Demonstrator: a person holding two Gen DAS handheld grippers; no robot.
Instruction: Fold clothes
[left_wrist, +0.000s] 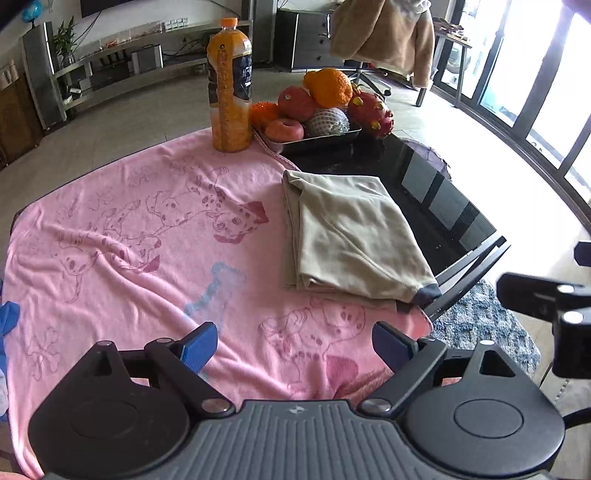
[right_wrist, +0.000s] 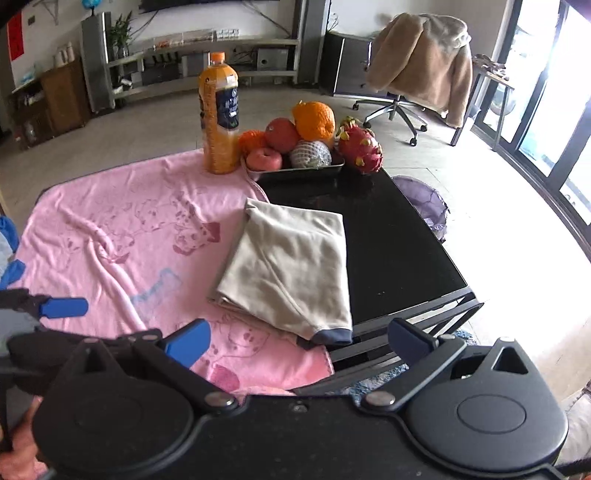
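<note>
A black table (right_wrist: 388, 240) stands in a living room with a grey tiled floor. A pink blanket (left_wrist: 122, 236) with dog drawings covers most of it. The folded beige garment (left_wrist: 351, 236) lies half on the blanket, half on bare table. Behind it stand a juice bottle (left_wrist: 229, 88) and a fruit tray (left_wrist: 317, 138). The left claw (left_wrist: 295, 341) and right claw (right_wrist: 299, 341) are both wide open, holding nothing. A furry coat (right_wrist: 424, 62) hangs over a chair.
</note>
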